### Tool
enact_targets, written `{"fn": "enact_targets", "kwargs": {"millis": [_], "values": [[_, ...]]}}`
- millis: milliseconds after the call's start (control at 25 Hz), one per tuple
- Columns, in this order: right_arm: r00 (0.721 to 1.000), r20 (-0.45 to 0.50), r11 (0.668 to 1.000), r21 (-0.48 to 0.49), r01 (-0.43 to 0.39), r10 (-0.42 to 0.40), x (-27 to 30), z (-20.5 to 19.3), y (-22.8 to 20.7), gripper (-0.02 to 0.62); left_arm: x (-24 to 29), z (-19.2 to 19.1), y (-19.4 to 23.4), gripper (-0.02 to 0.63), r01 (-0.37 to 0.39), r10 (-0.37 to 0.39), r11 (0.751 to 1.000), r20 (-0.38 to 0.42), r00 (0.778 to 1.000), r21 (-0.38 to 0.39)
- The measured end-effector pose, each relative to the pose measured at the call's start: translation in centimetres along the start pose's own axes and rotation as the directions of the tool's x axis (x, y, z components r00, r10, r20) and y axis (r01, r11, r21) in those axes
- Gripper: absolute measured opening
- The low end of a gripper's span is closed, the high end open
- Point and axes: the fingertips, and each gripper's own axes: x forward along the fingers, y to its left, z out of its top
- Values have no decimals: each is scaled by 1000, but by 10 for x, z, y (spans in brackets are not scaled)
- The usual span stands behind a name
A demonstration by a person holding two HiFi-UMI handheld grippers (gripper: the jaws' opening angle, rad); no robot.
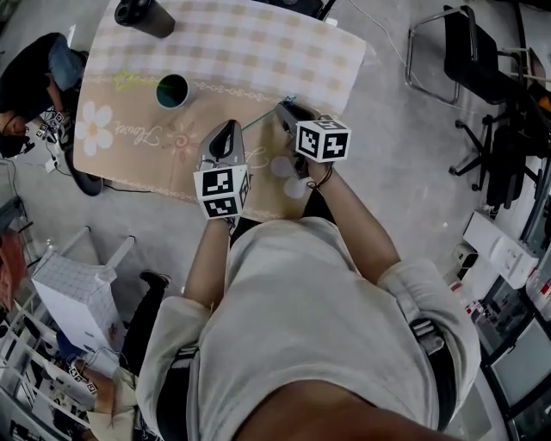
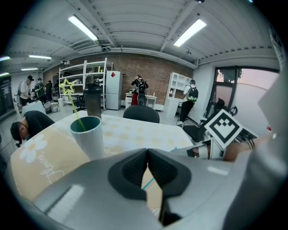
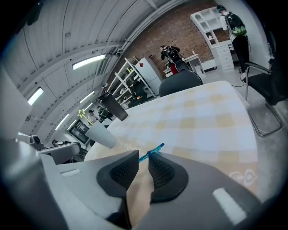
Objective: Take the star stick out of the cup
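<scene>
The star stick (image 2: 74, 108) has its lower end hidden inside the cup (image 2: 90, 139), and the dark bottle (image 1: 145, 17) looks cropped above.

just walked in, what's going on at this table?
A person works two handheld grippers over a table with a checked cloth. The yellow star-topped stick stands in the pale cup with a teal inside, untouched. The left gripper is shut and empty, short of the cup. The right gripper is open, with a thin blue stick lying across its tips, not clamped.
</scene>
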Motion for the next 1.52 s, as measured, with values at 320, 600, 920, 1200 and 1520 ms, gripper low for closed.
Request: {"fn": "enact_targets", "kwargs": {"millis": [320, 600, 920, 1200, 1520], "values": [[995, -69, 991, -110, 70, -78, -2, -12, 5, 133, -12, 4, 27, 3, -25, 25, 999, 13, 1000, -46], [999, -5, 975, -218, 30, -32, -26, -6, 27, -1, -43, 41, 79, 3, -146, 149, 989, 110, 983, -37], [999, 41, 939, -344, -14, 30, -31, -4, 71, -2, -73, 100, 162, 3, -311, 312, 949, 223, 923, -42], [998, 33, 925, -379, -36, 53, -32, -2, 90, -2, -70, 112, 200, 3, -332, 348, 937, 251, 903, -106], [999, 36, 922, -386, -11, 27, -31, 4, 90, -2, -44, 117, 220, 203, -198, 257, 949, 239, 936, -247]]}}
